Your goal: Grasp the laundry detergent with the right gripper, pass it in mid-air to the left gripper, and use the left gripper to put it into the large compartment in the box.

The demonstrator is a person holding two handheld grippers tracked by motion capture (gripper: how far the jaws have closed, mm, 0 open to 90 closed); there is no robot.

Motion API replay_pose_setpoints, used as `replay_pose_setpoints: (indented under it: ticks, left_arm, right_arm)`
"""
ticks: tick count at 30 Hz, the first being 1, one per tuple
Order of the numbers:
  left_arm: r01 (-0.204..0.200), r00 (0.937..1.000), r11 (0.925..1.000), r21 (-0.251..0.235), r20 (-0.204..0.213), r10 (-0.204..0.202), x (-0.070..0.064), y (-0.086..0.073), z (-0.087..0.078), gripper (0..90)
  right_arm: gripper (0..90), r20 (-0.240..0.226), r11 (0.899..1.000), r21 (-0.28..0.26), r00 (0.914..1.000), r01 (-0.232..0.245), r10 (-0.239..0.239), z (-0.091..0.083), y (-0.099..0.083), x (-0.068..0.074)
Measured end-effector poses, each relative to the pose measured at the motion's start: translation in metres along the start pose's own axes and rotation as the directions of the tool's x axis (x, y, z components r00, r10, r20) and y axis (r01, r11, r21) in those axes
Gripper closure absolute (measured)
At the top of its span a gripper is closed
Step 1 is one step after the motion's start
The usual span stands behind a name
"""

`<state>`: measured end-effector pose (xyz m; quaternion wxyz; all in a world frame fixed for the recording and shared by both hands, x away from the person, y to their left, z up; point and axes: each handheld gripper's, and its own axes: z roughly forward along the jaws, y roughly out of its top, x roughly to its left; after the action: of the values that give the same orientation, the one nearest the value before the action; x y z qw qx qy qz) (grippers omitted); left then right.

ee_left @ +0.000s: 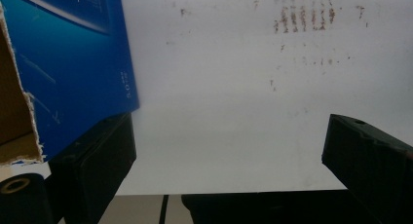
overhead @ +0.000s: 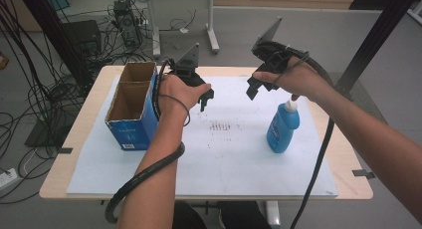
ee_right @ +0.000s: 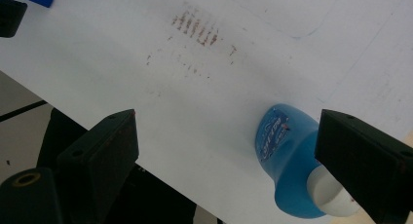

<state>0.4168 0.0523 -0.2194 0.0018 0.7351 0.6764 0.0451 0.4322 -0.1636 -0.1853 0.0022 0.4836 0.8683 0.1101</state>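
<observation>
Two grippers up over the sheet (overhead: 209, 159), both with jaws apart and nothing between. Left gripper (overhead: 205, 100) beside box (overhead: 130, 112). Bottle (overhead: 282, 127) upright at 5 o'clock of right gripper (overhead: 252, 89).

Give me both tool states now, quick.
Left tool: open, holding nothing, beside the blue box.
Right tool: open, holding nothing, above the blue bottle.

Blue cardboard box (ee_left: 73, 68) at upper left, white sheet (ee_left: 234, 112) with brown smudges (ee_left: 304, 17), black jaws spread apart
</observation>
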Motion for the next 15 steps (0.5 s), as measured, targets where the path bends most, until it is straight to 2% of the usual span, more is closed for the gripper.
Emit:
replay_pose_setpoints:
  ticks: [15]
  left_arm:
    - [-0.003,1.0,1.0,-0.003,0.0,0.003,-0.0036,-0.0015,-0.0003,5.8]
  right_arm:
    - [9.0,-0.005,1.0,0.005,0.9997,-0.023,0.023,0.0011,-0.0072,-0.0063]
